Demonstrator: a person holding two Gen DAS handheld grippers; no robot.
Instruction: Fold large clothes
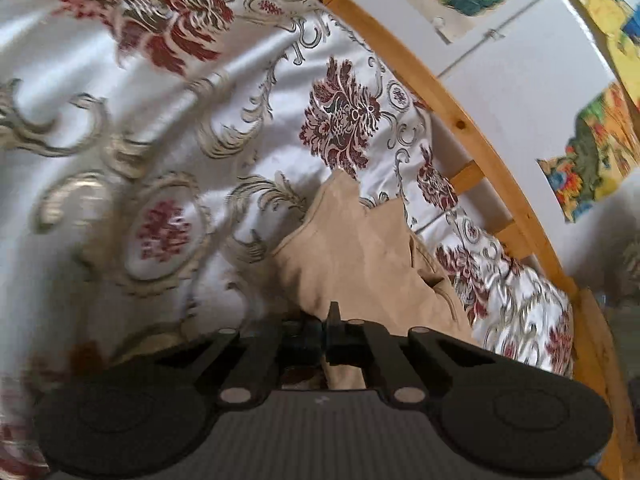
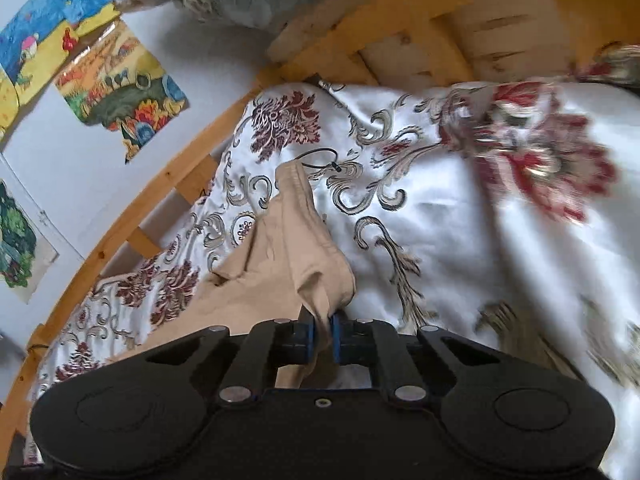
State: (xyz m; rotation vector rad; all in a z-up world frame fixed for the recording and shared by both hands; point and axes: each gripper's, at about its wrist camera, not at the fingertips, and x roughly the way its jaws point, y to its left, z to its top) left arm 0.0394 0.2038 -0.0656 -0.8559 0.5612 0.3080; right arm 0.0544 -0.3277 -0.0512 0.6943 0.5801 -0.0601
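A tan garment (image 1: 360,256) lies bunched on a white bedspread with dark red flowers (image 1: 192,128). My left gripper (image 1: 326,332) is shut on the near edge of the garment, and cloth hangs between its jaws. In the right wrist view the same tan garment (image 2: 288,256) stretches away over the bedspread (image 2: 460,240). My right gripper (image 2: 324,334) is shut on a gathered fold of it between the blue pads (image 2: 335,336). A thin black cord (image 2: 320,160) lies at the garment's far end.
A wooden bed frame (image 1: 452,116) runs along the white wall (image 1: 520,80), with slats showing at the mattress edge. Colourful drawings (image 2: 120,96) hang on the wall. A wooden headboard (image 2: 460,20) stands at the far end of the bed.
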